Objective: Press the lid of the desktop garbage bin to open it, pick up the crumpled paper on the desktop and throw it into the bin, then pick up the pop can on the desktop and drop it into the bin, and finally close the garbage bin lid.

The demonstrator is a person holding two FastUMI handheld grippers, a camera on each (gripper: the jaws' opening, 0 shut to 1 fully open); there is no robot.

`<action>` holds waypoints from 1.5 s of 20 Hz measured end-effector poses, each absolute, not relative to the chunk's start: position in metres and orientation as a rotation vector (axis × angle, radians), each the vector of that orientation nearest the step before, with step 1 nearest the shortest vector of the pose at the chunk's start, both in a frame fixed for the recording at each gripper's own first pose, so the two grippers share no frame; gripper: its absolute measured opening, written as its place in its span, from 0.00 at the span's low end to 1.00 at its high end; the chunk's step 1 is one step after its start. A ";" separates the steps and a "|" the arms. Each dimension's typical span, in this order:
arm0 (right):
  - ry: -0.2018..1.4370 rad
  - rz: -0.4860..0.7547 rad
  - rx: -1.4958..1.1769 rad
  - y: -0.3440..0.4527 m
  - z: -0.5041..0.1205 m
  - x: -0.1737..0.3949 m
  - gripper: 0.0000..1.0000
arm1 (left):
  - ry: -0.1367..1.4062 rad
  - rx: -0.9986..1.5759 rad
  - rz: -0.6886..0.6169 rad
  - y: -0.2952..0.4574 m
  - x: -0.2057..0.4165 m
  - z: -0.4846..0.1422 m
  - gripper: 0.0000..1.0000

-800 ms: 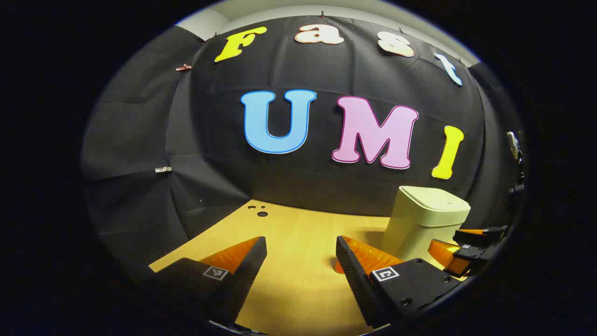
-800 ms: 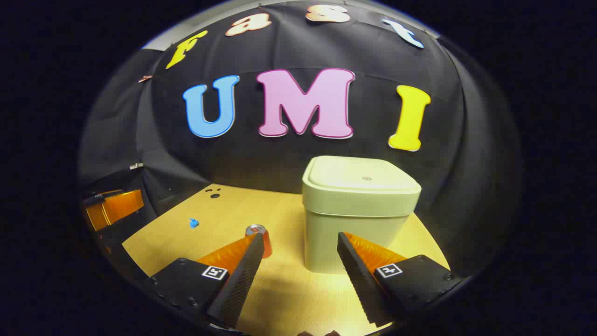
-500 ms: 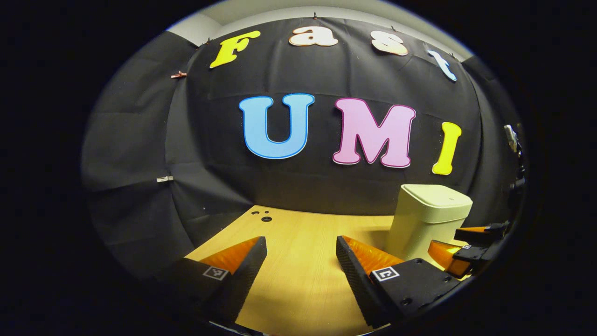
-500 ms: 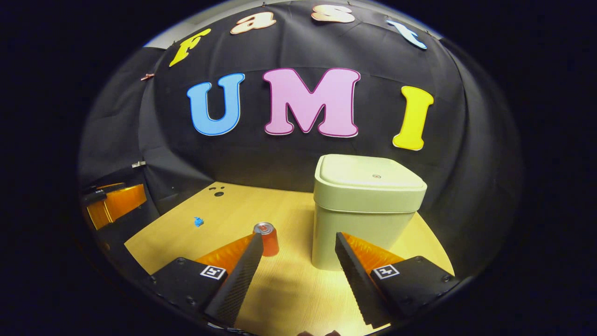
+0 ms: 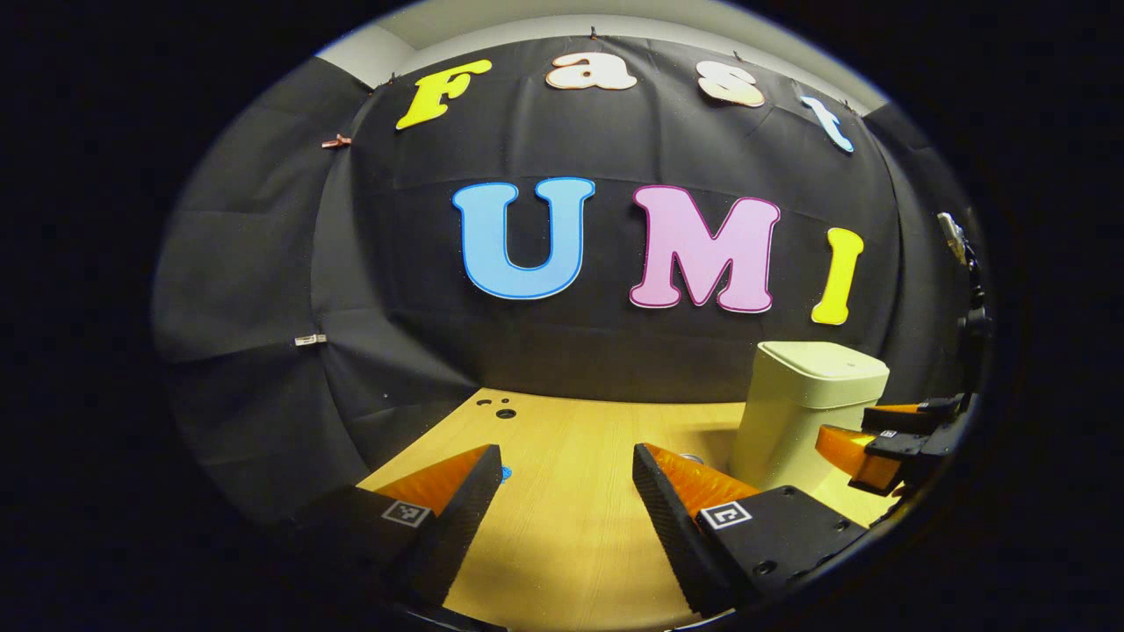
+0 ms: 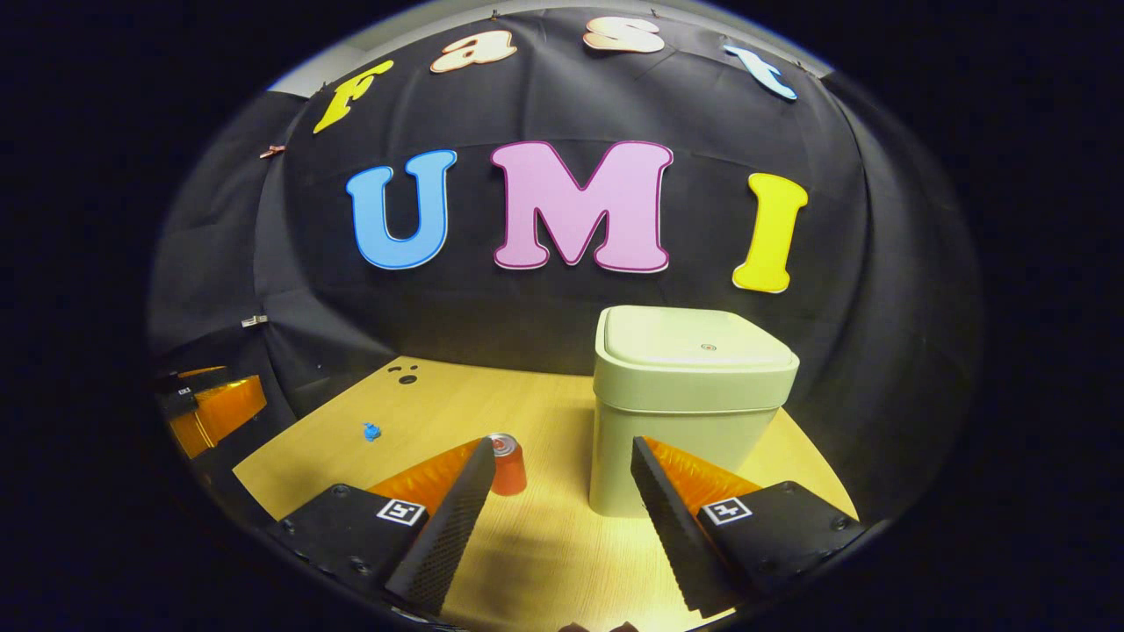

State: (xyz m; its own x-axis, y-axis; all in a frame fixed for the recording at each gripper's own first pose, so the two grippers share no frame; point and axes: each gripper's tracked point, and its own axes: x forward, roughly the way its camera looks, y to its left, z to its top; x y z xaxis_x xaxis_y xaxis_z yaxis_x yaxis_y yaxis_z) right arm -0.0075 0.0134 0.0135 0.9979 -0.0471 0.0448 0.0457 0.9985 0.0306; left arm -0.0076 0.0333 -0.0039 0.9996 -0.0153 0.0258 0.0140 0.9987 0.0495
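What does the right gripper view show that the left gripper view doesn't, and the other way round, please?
Right gripper view: the red can standing upright on the table, left of the bin, and the left gripper at the far left edge.
Left gripper view: the right gripper, open, in front of the bin.
Shared: the bin with its lid shut, the table, and the blue crumpled paper, which is a mere sliver beside a finger in the left gripper view.

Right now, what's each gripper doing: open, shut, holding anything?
Left gripper: open, holding nothing, above the table.
Right gripper: open, holding nothing, facing the garbage bin, whose lid is shut.
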 end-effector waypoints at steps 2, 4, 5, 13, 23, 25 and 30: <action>-0.061 -0.054 0.020 0.012 0.017 -0.011 0.98 | -0.027 0.063 -0.022 0.036 -0.009 -0.006 0.95; -0.073 -0.067 0.022 0.009 0.019 -0.014 0.98 | -0.022 0.065 -0.031 0.037 -0.006 -0.011 0.95; -0.075 -0.072 0.026 0.008 0.020 -0.014 0.98 | -0.014 0.061 -0.036 0.037 -0.004 -0.014 0.95; -0.092 -0.096 0.021 0.003 0.022 -0.024 0.98 | 0.008 0.056 -0.094 0.020 0.003 -0.024 0.96; -0.077 -0.113 0.055 -0.004 0.024 -0.021 0.97 | 0.042 0.074 -0.147 -0.002 0.008 -0.036 0.96; -0.082 -0.098 0.031 -0.004 0.029 -0.021 0.91 | 0.050 0.077 -0.151 -0.005 0.008 -0.039 0.96; -0.082 -0.087 -0.016 -0.008 0.037 -0.021 0.48 | 0.048 0.081 -0.142 -0.005 0.009 -0.038 0.96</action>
